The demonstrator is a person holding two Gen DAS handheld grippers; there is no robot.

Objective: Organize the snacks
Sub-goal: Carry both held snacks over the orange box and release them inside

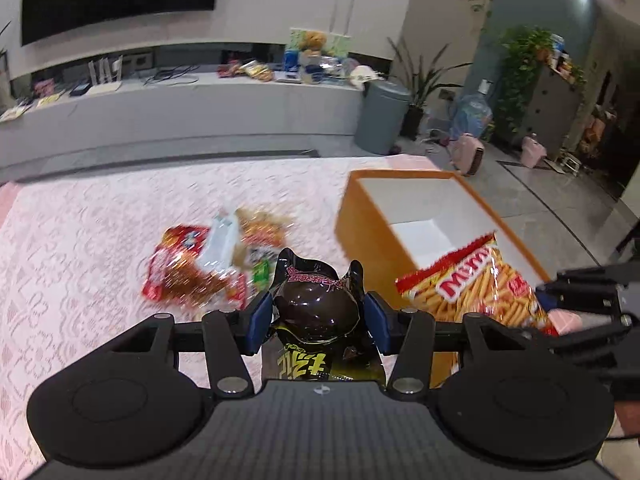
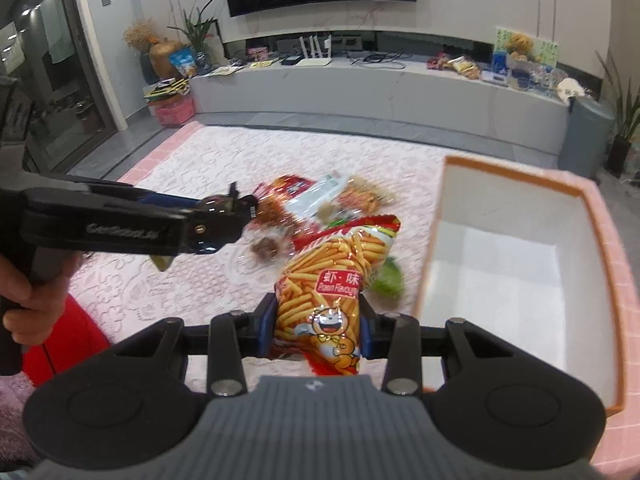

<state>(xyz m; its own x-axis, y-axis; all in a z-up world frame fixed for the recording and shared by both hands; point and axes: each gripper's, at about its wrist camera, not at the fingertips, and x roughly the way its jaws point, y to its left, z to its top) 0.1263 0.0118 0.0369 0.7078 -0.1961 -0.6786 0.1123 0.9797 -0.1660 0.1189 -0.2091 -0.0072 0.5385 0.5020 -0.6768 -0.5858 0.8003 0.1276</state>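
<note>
My left gripper (image 1: 318, 314) is shut on a dark brown snack bag (image 1: 316, 308) and holds it above the pink rug. My right gripper (image 2: 318, 330) is shut on a red and orange prawn stick bag (image 2: 332, 280), held up beside the open box. That bag also shows in the left wrist view (image 1: 476, 284) at the box's near corner. The orange box (image 1: 372, 224) with a white inside stands on the rug at the right; it also shows in the right wrist view (image 2: 600, 248). A pile of loose snack packs (image 1: 212, 256) lies on the rug left of the box.
The patterned pink rug (image 1: 100, 220) covers the floor. A long grey TV bench (image 1: 200, 100) runs along the back wall. A grey bin (image 1: 382, 116) and potted plants (image 1: 524, 64) stand at the back right. A red cushion (image 2: 68, 340) lies at the near left.
</note>
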